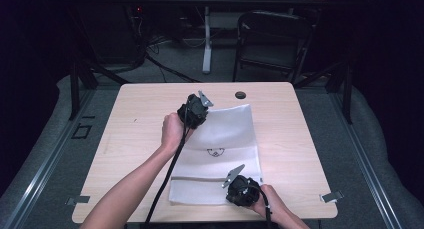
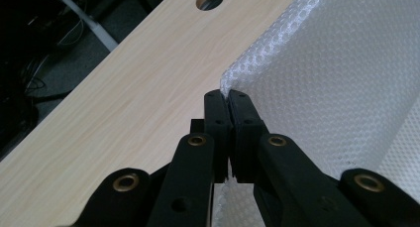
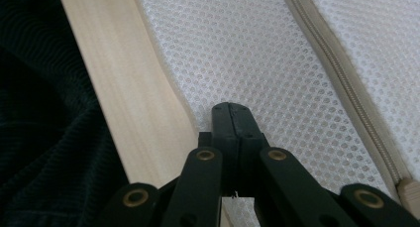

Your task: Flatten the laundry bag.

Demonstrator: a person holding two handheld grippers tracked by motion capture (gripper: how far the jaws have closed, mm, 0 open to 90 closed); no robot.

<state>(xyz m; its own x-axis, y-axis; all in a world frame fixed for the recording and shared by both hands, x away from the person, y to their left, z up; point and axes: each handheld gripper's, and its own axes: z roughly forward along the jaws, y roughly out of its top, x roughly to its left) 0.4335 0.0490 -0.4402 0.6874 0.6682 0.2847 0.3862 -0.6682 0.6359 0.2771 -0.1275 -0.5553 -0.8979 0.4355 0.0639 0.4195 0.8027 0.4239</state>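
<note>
White mesh laundry bag [image 1: 220, 154] — flat on the tabletop [image 1: 130, 139], centre-right. Left gripper [image 2: 227, 95] fingers clenched on its lifted far-left corner; right gripper [image 3: 231, 108] fingers clamped on the near edge. Step: folding, apparently. Next move likely carries the far corner toward the near edge, aligned.

The tabletop [image 1: 150, 119] is seen whole from a fixed high view, placed above its near edge and aimed forward and down, with the floor and a chair [image 1: 272, 39] taken in toward twelve o'clock. The left gripper view is carried close behind its own jaws, and a lifted corner of the white mesh bag [image 2: 346, 88] is seen at very short range, wood lying at ten o'clock. The right gripper view is set equally close over the mesh bag's near edge. The bag and tabletop are shared by all three views.
</note>
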